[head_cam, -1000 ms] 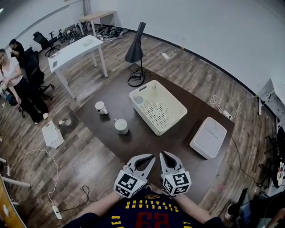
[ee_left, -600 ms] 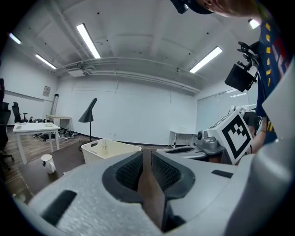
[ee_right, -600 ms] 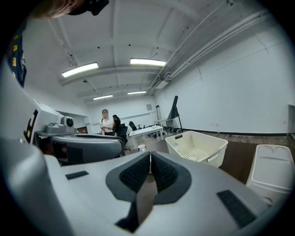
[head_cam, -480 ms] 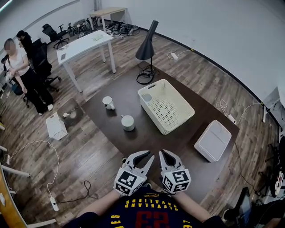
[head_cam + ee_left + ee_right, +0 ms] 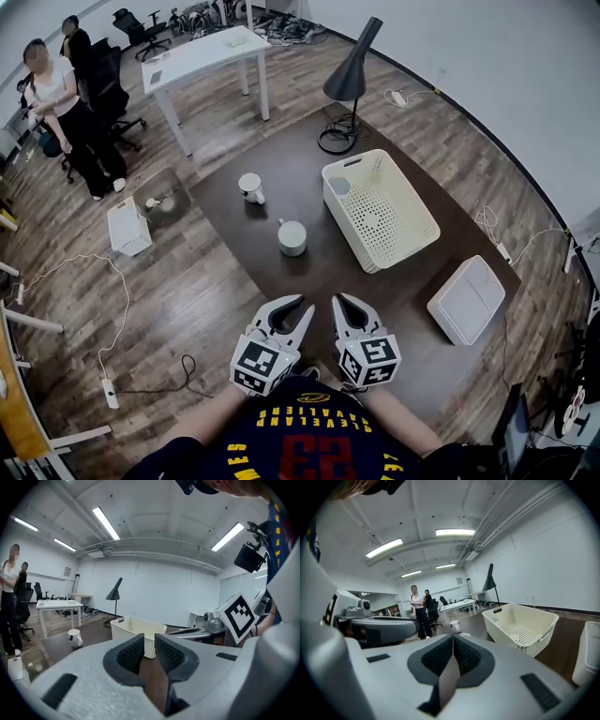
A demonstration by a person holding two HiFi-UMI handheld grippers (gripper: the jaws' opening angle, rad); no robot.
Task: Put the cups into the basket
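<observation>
Two white cups stand on the dark table: one near the middle (image 5: 292,237), one farther left (image 5: 250,187), the latter also seen in the left gripper view (image 5: 74,637). A third cup (image 5: 339,186) lies in a far corner of the white perforated basket (image 5: 409,234). Both grippers hover at the table's near edge, well short of the cups. My left gripper (image 5: 295,309) has just been opening; its jaws stand slightly apart with nothing between them. My right gripper (image 5: 339,305) is shut and empty. The right gripper view shows the basket (image 5: 520,627) ahead to the right.
A white lidded box (image 5: 466,298) sits at the table's right end. A black floor lamp (image 5: 347,84) stands behind the basket. A white desk (image 5: 202,61), office chairs and two people are at the far left. Cables and a small white box (image 5: 128,227) lie on the floor.
Both grippers have moved forward a little over the table's near edge. The left jaws have parted from shut to slightly open. The head view has shifted, so the table sits farther right.
</observation>
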